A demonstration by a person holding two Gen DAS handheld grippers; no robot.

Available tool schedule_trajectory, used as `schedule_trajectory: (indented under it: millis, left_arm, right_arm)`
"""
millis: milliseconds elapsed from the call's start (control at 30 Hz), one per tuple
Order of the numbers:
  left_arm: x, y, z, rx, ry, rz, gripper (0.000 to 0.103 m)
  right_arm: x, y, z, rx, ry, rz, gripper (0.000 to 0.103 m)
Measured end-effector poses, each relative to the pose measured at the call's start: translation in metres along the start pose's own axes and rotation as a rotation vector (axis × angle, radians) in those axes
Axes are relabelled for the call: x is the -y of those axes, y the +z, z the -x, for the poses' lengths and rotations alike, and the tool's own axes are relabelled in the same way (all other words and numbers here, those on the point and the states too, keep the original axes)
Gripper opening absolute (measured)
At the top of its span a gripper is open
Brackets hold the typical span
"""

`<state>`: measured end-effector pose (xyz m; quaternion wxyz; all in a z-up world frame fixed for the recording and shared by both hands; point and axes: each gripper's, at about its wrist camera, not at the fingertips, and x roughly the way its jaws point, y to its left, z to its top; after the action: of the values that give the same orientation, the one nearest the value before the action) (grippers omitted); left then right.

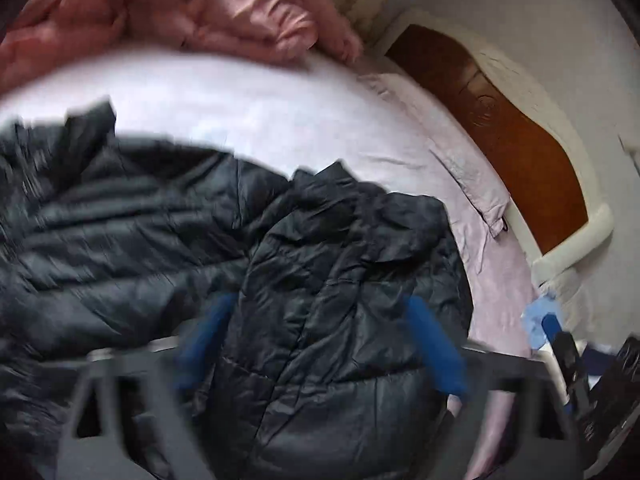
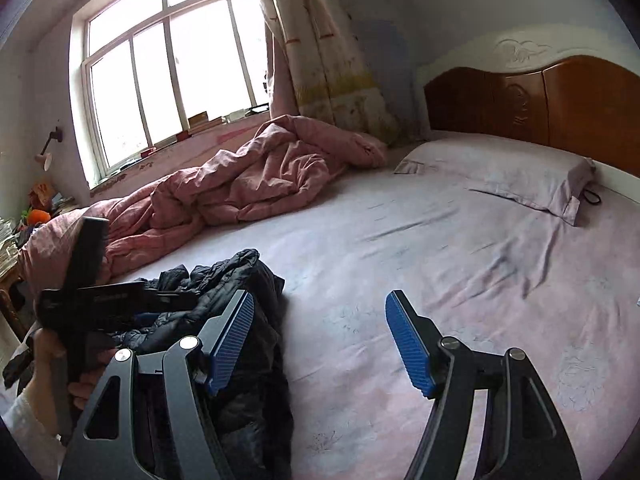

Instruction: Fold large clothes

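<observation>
Although the black puffer jacket (image 1: 328,280) lies on the bed sheet (image 2: 400,280), it is bunched and rumpled rather than laid flat, so the folding looks barely begun; no neat fold, squared edge or tucked sleeve shows in either view. Seen from the left wrist, the left gripper (image 1: 320,344) hovers over the jacket with its blue pads spread wide on either side of a raised ridge of the quilted fabric; the picture is blurred, and whether the pads touch the cloth cannot be told. Seen from the right wrist, the right gripper (image 2: 320,344) has its jaws wide apart and empty, poised above bare sheet just beside the jacket's right edge, its left pad over the fabric. What seems left is nearly everything: spreading the jacket, bringing in the sleeves, doubling the body; a pink quilt (image 2: 248,184) lies heaped by the window side, and a pillow (image 2: 500,172) rests near the headboard (image 2: 540,96), both well apart from the jacket.
</observation>
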<state>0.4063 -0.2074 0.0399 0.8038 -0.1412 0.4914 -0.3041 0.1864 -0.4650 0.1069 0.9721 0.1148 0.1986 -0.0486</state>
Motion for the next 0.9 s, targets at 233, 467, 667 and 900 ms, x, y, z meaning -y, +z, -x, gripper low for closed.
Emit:
schedule_trajectory:
  millis: [233,467,667,900]
  left_arm:
    - [-0.010,-0.005,0.058,0.166,0.158,-0.024,0.002]
    - [-0.033,-0.039,0.152,0.499,0.902,-0.195,0.003]
    - [-0.111,-0.056,0.161,0.373,1.107,-0.063,0.003]
    - [-0.150,-0.076,0.159,0.272,0.988,-0.001,0.052]
  right_arm:
    - [0.000,-0.001,0.001,0.007,-0.007,0.001,0.071]
    - [-0.029,-0.012,-0.007,-0.079,0.051,0.065,0.071]
    - [-0.076,-0.035,-0.015,-0.149,0.148,0.189,0.071]
    - [-0.100,-0.053,-0.021,-0.184,0.154,0.261,0.071]
